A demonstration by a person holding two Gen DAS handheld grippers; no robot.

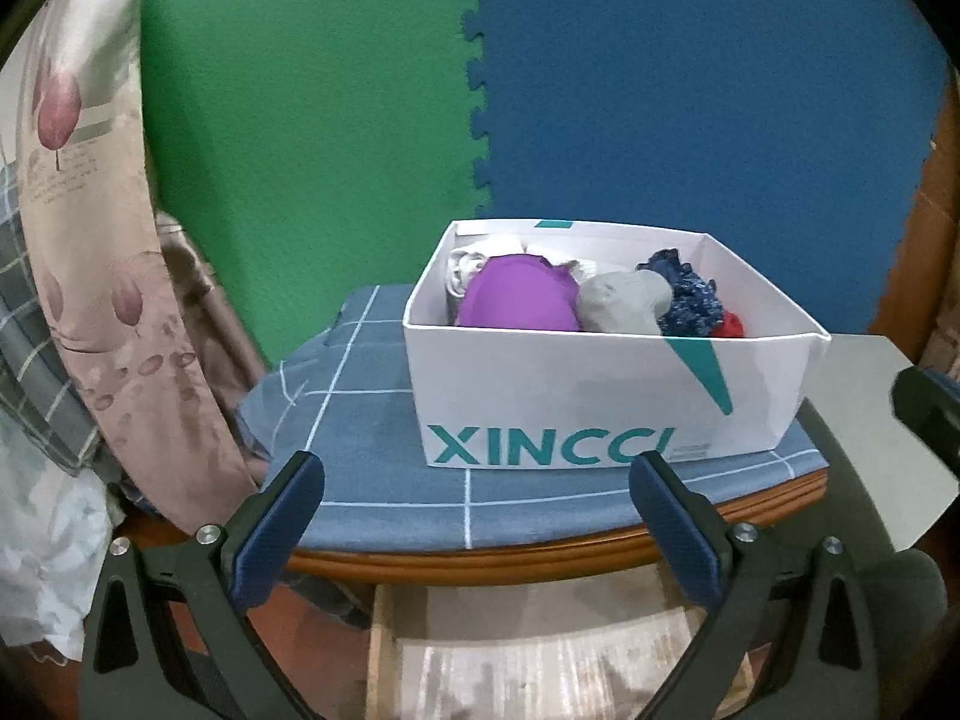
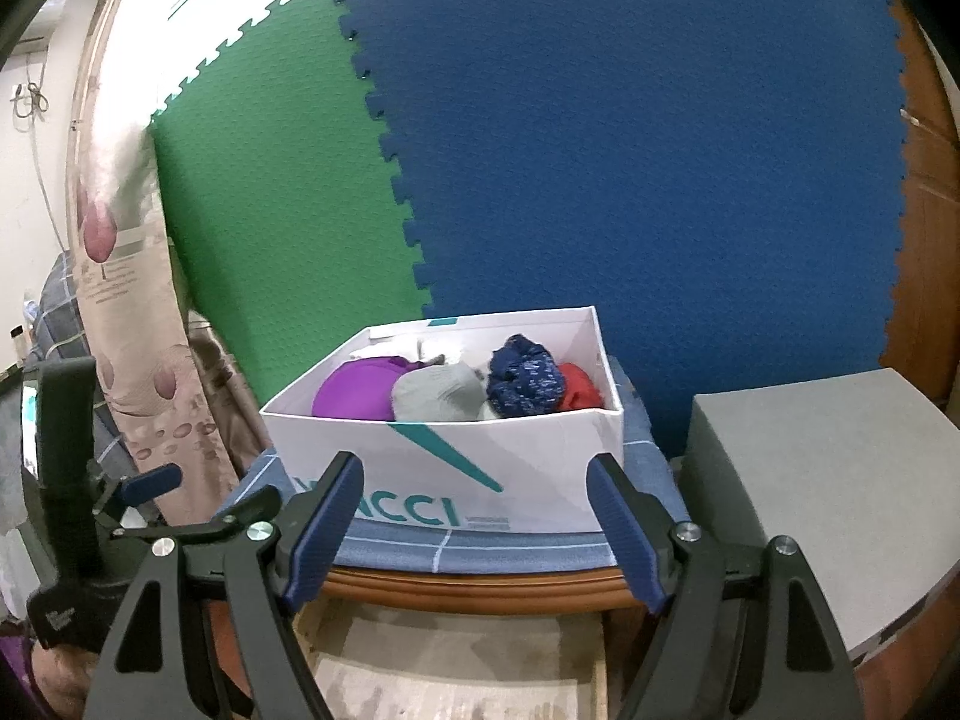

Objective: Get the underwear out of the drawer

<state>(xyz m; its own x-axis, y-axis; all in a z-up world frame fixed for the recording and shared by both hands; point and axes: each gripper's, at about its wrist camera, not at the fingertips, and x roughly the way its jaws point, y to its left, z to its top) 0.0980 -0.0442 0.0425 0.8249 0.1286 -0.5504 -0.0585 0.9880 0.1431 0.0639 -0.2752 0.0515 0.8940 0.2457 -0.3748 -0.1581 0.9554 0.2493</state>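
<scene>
A white cardboard box (image 1: 576, 396) with teal lettering serves as the drawer and stands on a blue checked cloth; it also shows in the right wrist view (image 2: 540, 468). Inside lie rolled underwear: a purple piece (image 1: 516, 294) (image 2: 354, 393), a grey piece (image 1: 624, 300) (image 2: 438, 399), a navy speckled piece (image 1: 690, 294) (image 2: 525, 381), a red piece (image 1: 729, 324) (image 2: 579, 387) and a pale piece (image 1: 468, 264) at the back. My left gripper (image 1: 480, 474) is open and empty, in front of the box. My right gripper (image 2: 477, 480) is open and empty, also short of the box's front wall.
The blue checked cloth (image 1: 372, 432) covers a round wooden table (image 1: 480, 564). A grey block (image 2: 828, 480) stands right of the box. Green (image 1: 312, 120) and blue (image 1: 690, 90) foam mats stand behind. A flowered curtain (image 1: 96, 228) hangs at the left. My left gripper's body (image 2: 66, 480) shows at the right view's left edge.
</scene>
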